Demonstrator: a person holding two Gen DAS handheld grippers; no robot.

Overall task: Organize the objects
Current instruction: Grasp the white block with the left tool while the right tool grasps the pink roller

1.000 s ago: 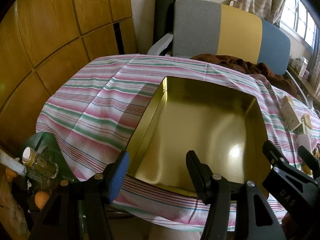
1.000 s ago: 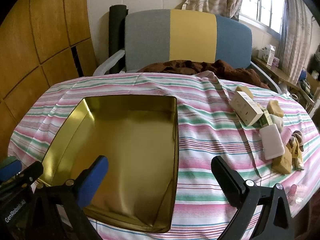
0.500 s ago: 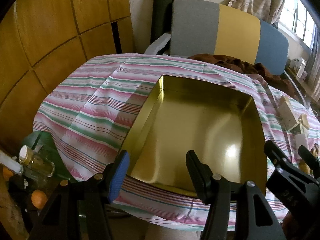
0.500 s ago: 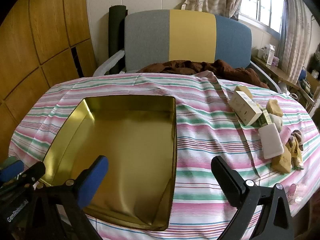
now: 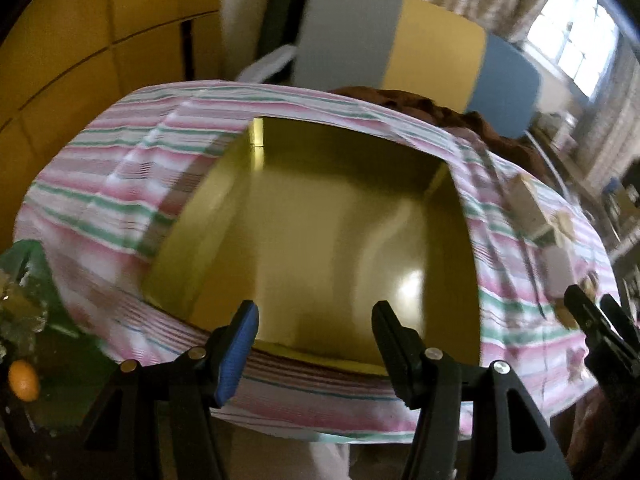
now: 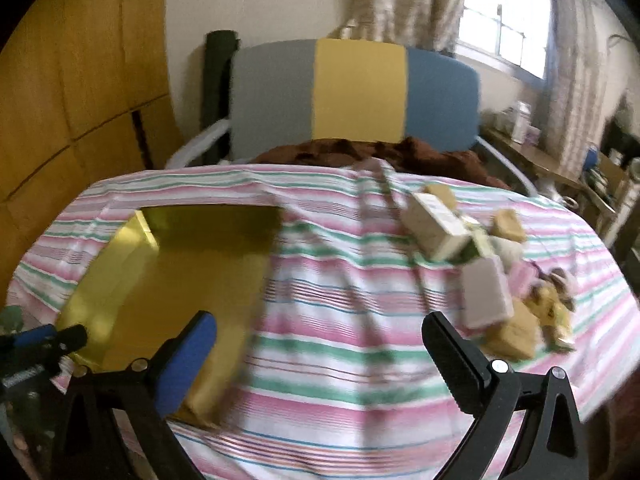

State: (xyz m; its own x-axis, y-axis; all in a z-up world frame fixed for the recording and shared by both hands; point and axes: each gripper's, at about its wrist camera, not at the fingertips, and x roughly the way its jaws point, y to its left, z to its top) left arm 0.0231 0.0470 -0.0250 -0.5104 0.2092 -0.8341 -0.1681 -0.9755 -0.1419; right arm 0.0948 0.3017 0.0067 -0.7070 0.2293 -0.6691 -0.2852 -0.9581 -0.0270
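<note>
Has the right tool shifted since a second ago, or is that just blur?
Yes. In its own view the gold tin has slid left and the pile of boxes nearer centre, so the right tool swung rightward, toward them.

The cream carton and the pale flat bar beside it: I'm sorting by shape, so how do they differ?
The cream carton is a thick, long rectangular box with printed panels; the pale flat bar is thin, plain and round-cornered. The carton lies farther back in the pile, the bar nearer the camera. The carton looks cream-yellow, the bar pinkish white. Both lie on the striped cloth, outside the gold tin.
</note>
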